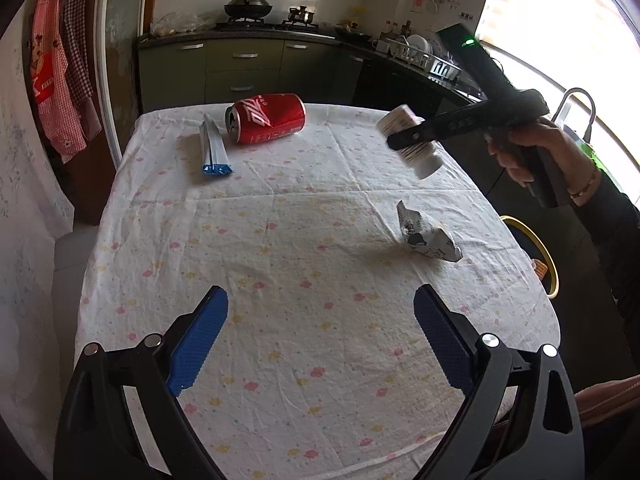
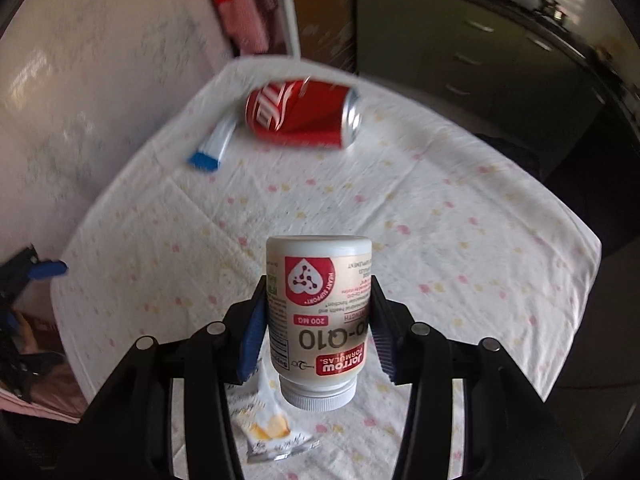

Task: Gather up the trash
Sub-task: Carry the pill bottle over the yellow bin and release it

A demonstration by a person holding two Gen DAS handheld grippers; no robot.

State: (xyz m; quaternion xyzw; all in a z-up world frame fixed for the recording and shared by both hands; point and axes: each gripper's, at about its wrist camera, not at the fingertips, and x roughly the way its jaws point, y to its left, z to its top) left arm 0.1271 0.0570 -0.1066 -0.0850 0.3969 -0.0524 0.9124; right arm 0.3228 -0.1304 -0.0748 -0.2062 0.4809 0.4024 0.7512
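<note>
Clamped between the blue pads (image 2: 251,336) of the right gripper (image 2: 316,332) is a white supplement bottle (image 2: 318,312), held upside down with its cap toward the camera, lifted clear above the floral tablecloth (image 2: 460,240); the jaws stand about half closed, pressing on the bottle's label from both sides. That label looks smooth and the body is round, so the bottle could twist or slide out if the hand swings fast, and the blur in this view suggests it is already moving quickly. Directly beneath lies a crumpled wrapper (image 2: 272,432), which a dropped bottle would hit. Across the table, the left gripper (image 1: 320,336) hangs wide open with nothing between its fingers. Further out, a dented red can (image 1: 266,118) lies on its side, touching or just beside a blue-ended sachet (image 1: 214,148); a careless reach for one may roll the other off the edge. A yellow-rimmed bin (image 1: 538,248) by the table is mostly cut off, so its contents are hard to read, and the bottle's far side is hidden by the jaws.
</note>
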